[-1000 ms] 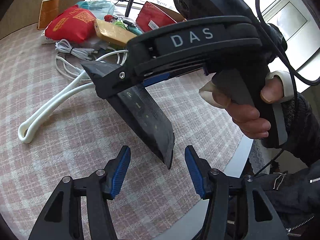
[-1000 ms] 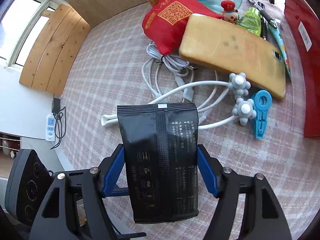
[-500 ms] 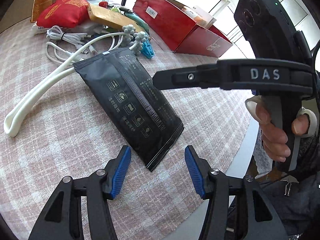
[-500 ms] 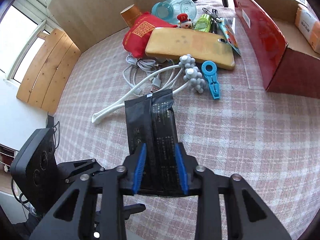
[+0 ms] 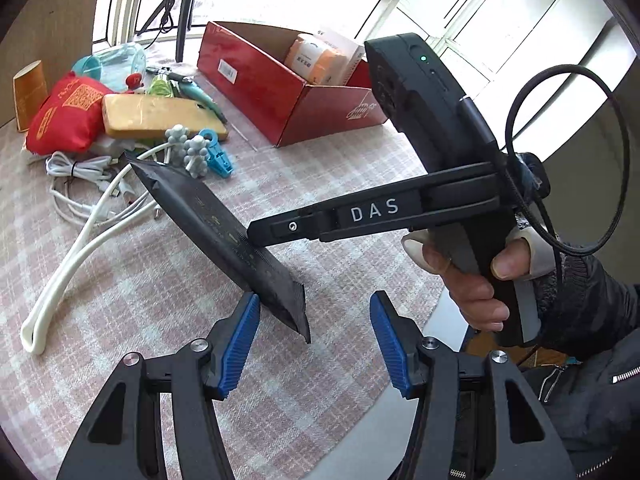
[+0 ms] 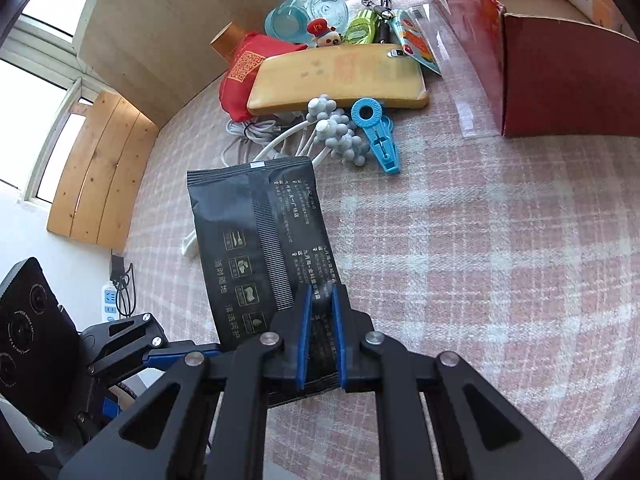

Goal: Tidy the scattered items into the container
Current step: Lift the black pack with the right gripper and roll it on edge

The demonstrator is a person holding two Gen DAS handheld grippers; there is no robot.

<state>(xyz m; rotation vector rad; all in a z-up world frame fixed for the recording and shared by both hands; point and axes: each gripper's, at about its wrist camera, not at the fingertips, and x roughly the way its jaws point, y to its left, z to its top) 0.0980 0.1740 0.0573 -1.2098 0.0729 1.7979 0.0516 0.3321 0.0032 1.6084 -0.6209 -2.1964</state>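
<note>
A black foil packet (image 6: 256,240) with white print hangs tilted above the checked tablecloth, and my right gripper (image 6: 320,292) is shut on its near end. In the left wrist view the same packet (image 5: 224,232) shows edge-on, slanting down from the right gripper (image 5: 256,238), which a hand holds. My left gripper (image 5: 315,300) stands open just below; the packet's low corner hangs by its left pad (image 5: 244,332), untouched. The red cardboard box (image 5: 280,92), open-topped, stands at the back right with some cartons inside.
A heap lies beyond the packet: yellow phone case (image 6: 336,76), red pouch (image 6: 240,72), white cables (image 5: 76,172), white knob-tipped massager (image 5: 80,256), blue clip (image 6: 378,136), clear teal-lidded tub (image 6: 312,12). The table's edge (image 5: 440,320) runs close on the right.
My right gripper's jaws closed onto the packet's near end. The packet, flat on the cloth half a second ago, now tilts up off it. The left wrist view has risen and drawn back.
</note>
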